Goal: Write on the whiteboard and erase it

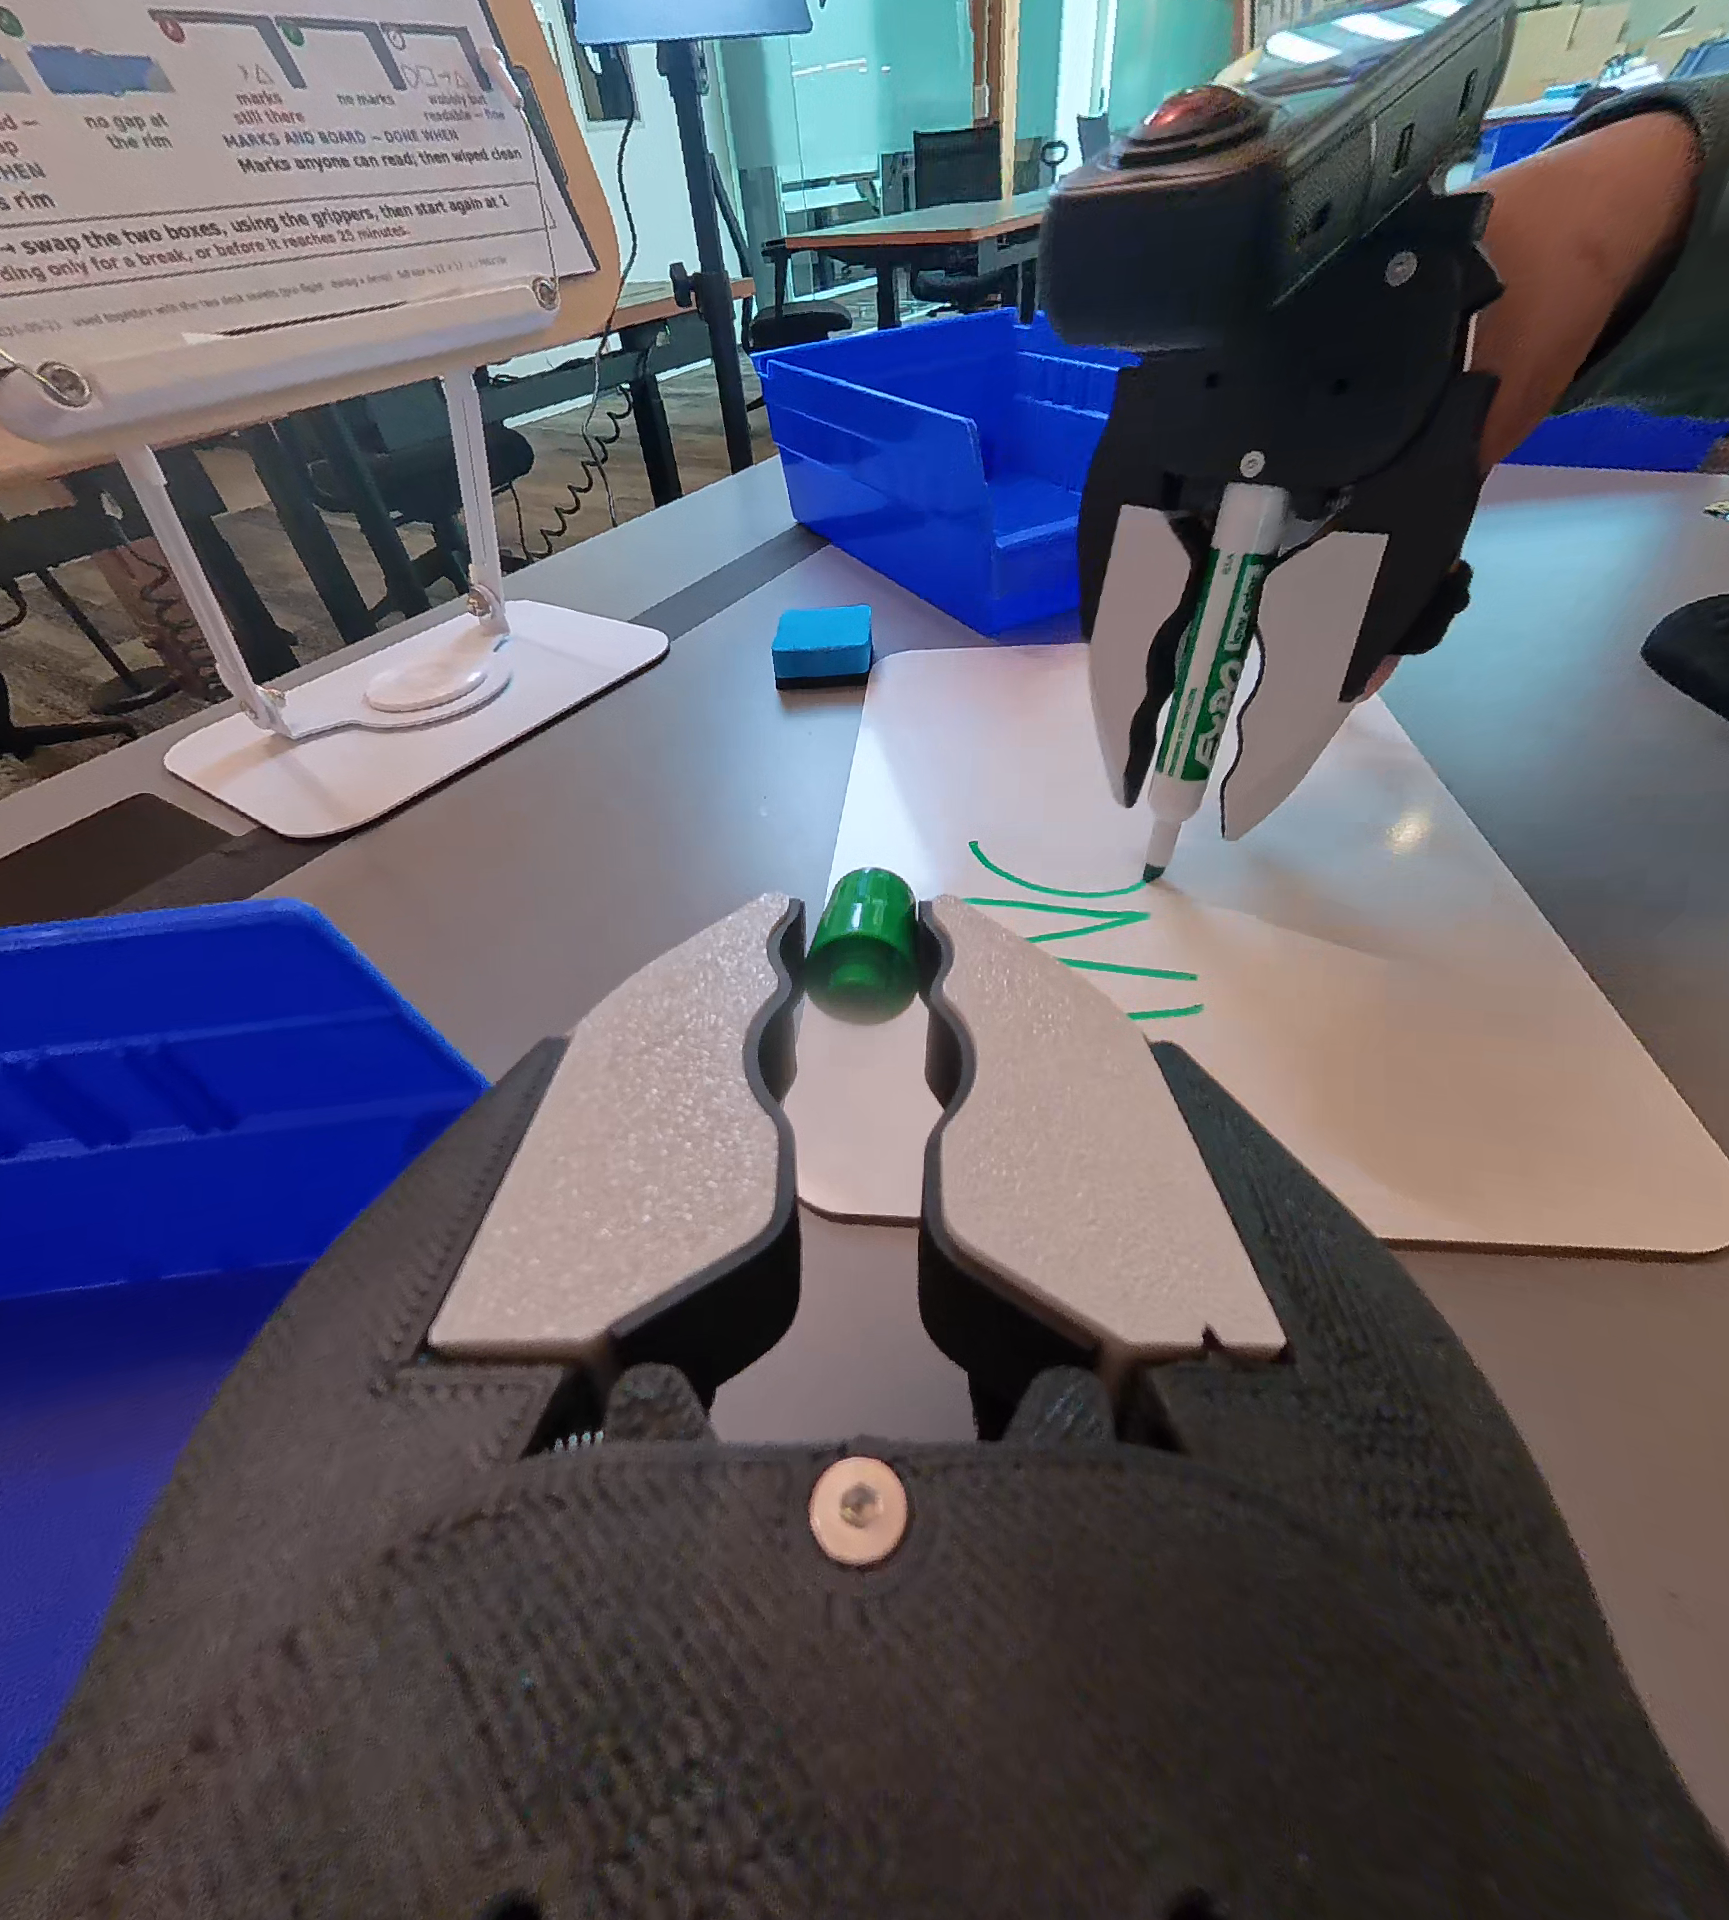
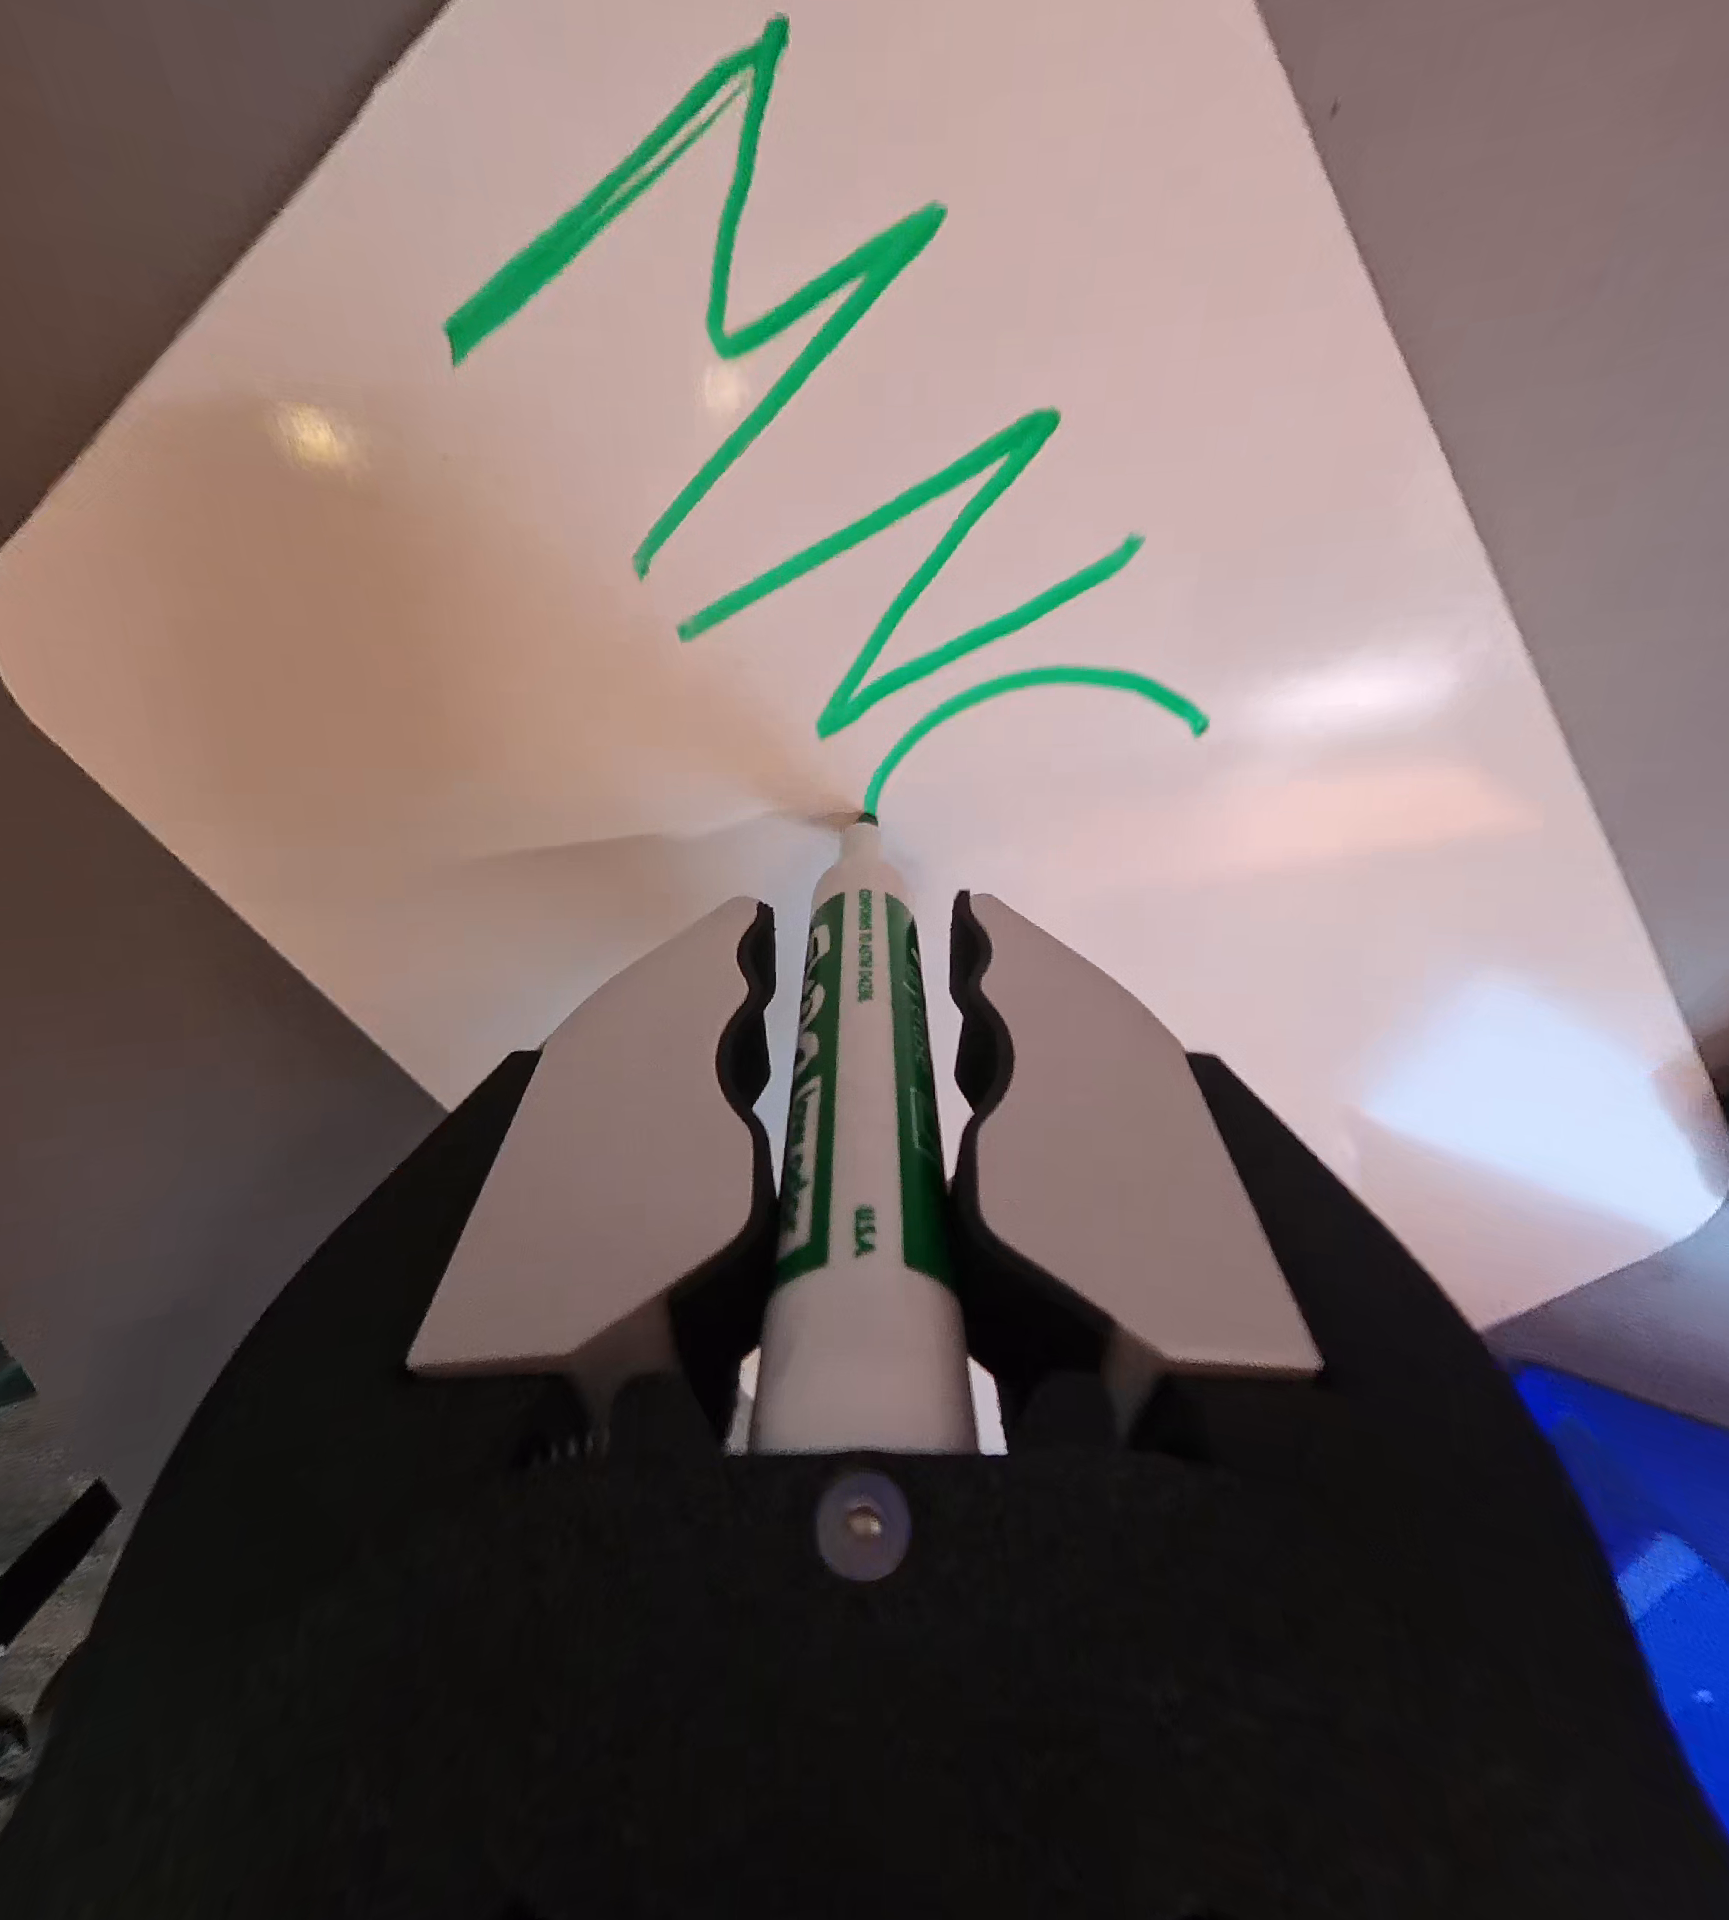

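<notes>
A white whiteboard (image 2: pixel 320 644) with rounded corners lies flat on the grey surface (image 1: pixel 527 831), crossed by a green zigzag line (image 2: pixel 839 416). The right tool (image 2: pixel 860 935) is clamped on a white-and-green marker (image 2: pixel 860 1143), whose tip touches the board. The left tool (image 1: pixel 860 935) pinches the green cap (image 1: pixel 860 945) at the board's edge. A blue eraser (image 1: pixel 824 644) and blue bins (image 1: pixel 943 468) sit nearby.

Beyond the far edge of my grey desk (image 1: pixel 569 831) I see an office: wood-topped desks (image 1: pixel 901 223) on black legs, black chairs (image 1: pixel 953 166), teal glass partitions (image 1: pixel 839 104) and a patterned carpet (image 1: pixel 29 665). Ceiling lights glint off the desk near its right edge.
</notes>
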Demonstrator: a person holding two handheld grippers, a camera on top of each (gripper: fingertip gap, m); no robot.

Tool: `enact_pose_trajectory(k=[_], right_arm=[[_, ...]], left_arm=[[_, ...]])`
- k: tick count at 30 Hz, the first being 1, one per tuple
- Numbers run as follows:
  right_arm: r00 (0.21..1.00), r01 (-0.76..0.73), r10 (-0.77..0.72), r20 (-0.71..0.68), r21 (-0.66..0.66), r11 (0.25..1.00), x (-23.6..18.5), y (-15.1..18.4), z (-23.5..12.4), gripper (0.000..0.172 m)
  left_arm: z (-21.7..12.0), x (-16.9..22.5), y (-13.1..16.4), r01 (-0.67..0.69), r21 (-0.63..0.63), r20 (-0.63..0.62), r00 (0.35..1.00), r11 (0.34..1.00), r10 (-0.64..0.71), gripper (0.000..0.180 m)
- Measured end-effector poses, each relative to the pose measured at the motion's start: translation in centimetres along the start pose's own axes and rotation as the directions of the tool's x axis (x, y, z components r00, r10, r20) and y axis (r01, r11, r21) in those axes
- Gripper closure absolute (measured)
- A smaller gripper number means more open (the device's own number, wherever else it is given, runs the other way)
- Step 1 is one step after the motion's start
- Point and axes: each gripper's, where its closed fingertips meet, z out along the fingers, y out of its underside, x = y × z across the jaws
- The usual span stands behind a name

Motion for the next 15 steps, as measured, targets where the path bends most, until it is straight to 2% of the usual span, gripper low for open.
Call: enact_pose_trajectory(k=[6,11,15], right_arm=[[0.996,-0.063,0.062,-0.057,-0.014,0.998,3.1,1.5,-0.4,0.138],[0.995,-0.074,0.074,-0.071,0.016,0.997,5.7,-0.5,0.0,0.137],[0.998,-0.044,0.046,-0.05,0.041,0.998,5.5,-2.3,0.4,0.137]], left_arm=[[-0.1,0.0,-0.2,-0.003,0.006,-0.001,1.0,1.0,0.003,0.16],[-0.1,0.0,-0.1,-0.001,0.003,-0.004,1.0,1.0,0.001,0.16],[-0.1,0.1,-0.1,-0.003,0.001,-0.006,1.0,1.0,0.003,0.16]])
